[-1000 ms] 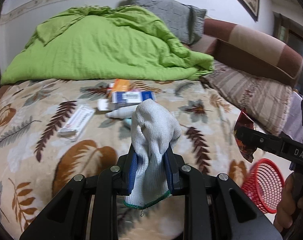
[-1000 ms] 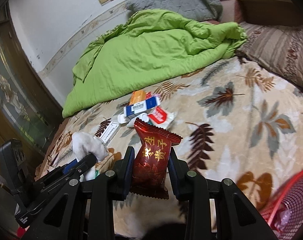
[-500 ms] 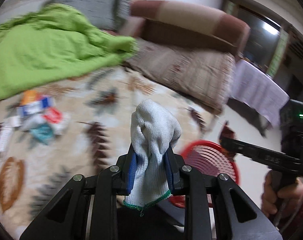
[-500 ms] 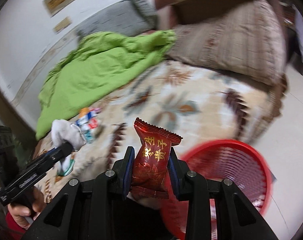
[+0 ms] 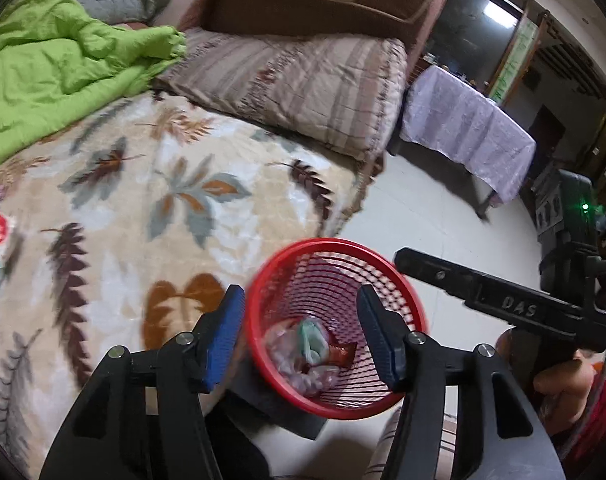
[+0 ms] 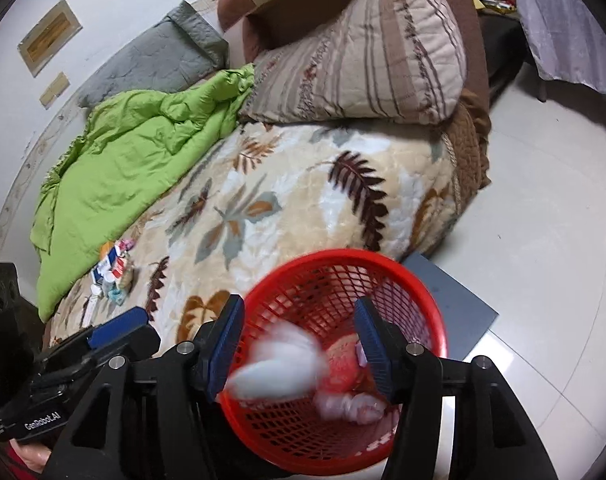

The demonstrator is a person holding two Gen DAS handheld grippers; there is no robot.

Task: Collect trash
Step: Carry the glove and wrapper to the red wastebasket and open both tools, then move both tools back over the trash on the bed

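Since the earlier frame the glove and snack packet have been released into the red basket (image 5: 399,276); the left gripper (image 5: 299,334) and right gripper (image 6: 297,340) are spread, empty. The remaining wrappers (image 6: 111,276) at ten o'clock are judged light, crinkly, best pinched at an edge.

both wrist views down, close — shared red basket (image 5: 259,344) (image 6: 431,304)

I read "DAS" on right gripper (image 5: 503,300) body, 3 o'clock; "GenRobot.AI" on left gripper (image 6: 43,416) body, 8 o'clock.
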